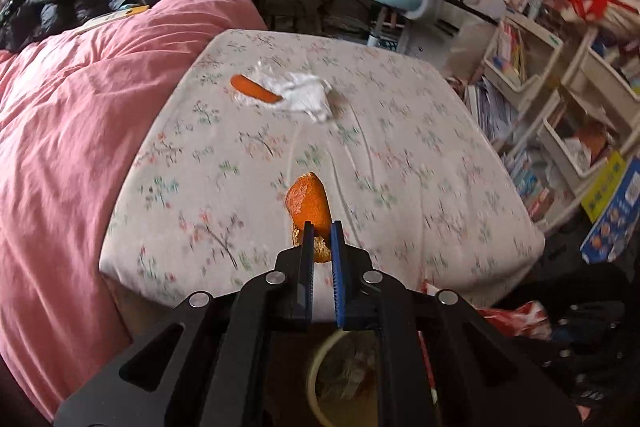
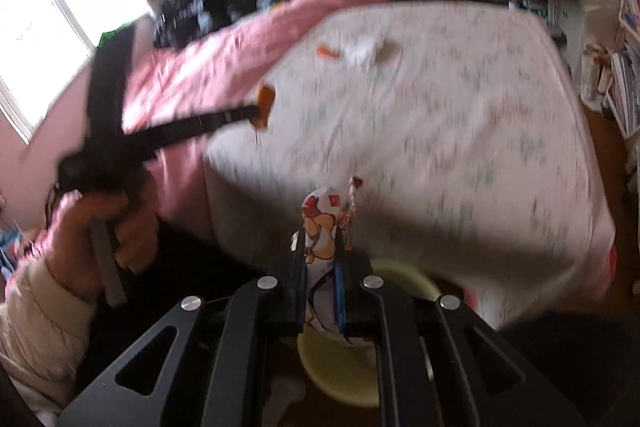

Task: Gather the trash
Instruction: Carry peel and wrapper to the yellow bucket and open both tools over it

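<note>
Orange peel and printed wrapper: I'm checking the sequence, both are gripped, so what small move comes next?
Probably open both jaws over the yellow round bin. The left gripper pinches the orange peel, the right gripper the printed wrapper, and the bin shows just below each.

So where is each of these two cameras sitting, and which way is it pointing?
Left wrist view: on the left gripper, looking down over the floral bed; its fingers pinch an orange peel.
Right wrist view: on the right gripper, facing the same bed; it clamps a printed wrapper; the left hand shows.
Shared: bed, pink quilt, white tissue, yellow bin below.
</note>
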